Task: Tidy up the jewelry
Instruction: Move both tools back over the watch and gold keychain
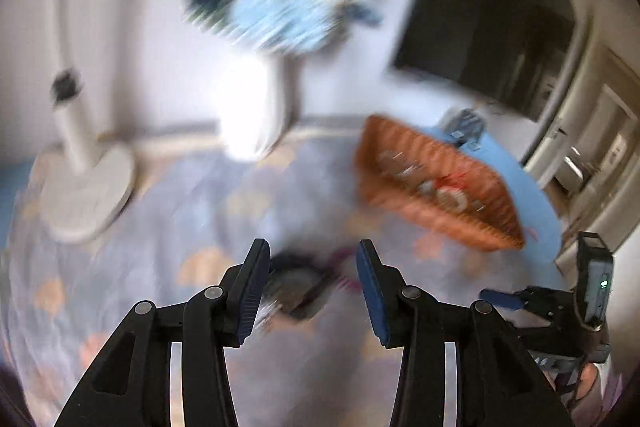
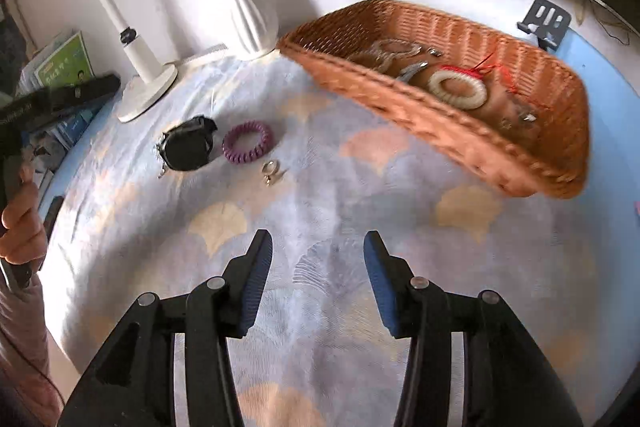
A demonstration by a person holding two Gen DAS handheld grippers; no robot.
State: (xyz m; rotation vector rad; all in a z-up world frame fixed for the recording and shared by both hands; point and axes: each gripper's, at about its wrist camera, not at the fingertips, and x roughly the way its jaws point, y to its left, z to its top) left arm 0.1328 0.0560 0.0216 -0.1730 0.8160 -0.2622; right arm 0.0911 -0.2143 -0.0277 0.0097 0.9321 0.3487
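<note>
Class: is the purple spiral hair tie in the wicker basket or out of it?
Out: the purple spiral hair tie lies on the cloth, left of the wicker basket.

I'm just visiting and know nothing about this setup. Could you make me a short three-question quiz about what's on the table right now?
1. True or false: the purple hair tie lies inside the wicker basket.
2. Which sits closest to the purple hair tie? A) black watch B) white vase C) cream ring
3. Fill in: both the left gripper and the right gripper are ____.

Key: 1 false, it lies on the cloth; 2 A; 3 open.
</note>
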